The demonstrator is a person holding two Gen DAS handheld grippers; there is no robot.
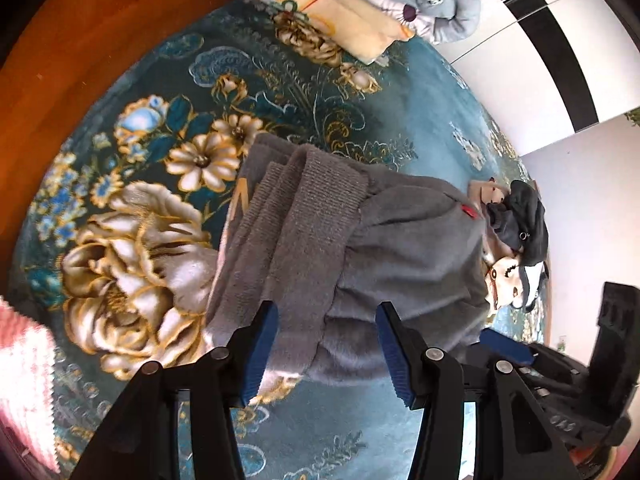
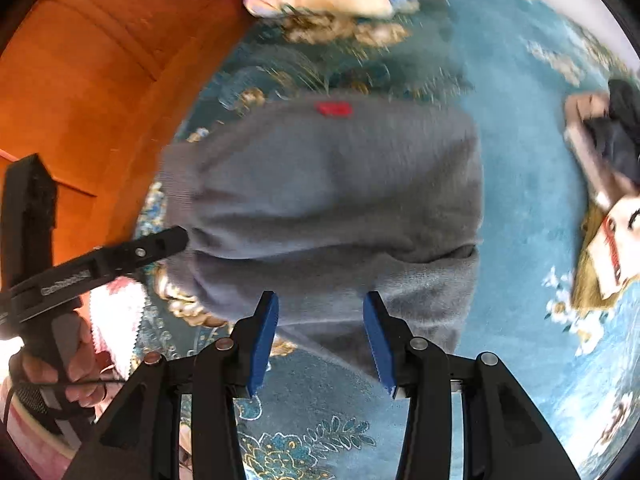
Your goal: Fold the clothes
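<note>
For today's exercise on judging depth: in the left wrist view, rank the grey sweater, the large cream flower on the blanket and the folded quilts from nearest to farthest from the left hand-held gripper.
1. Grey sweater: directly ahead of the left hand-held gripper, partly between its fingers.
2. Large cream flower: on the blanket, off to the left.
3. Folded quilts: at the top, at the blanket's far edge.
</note>
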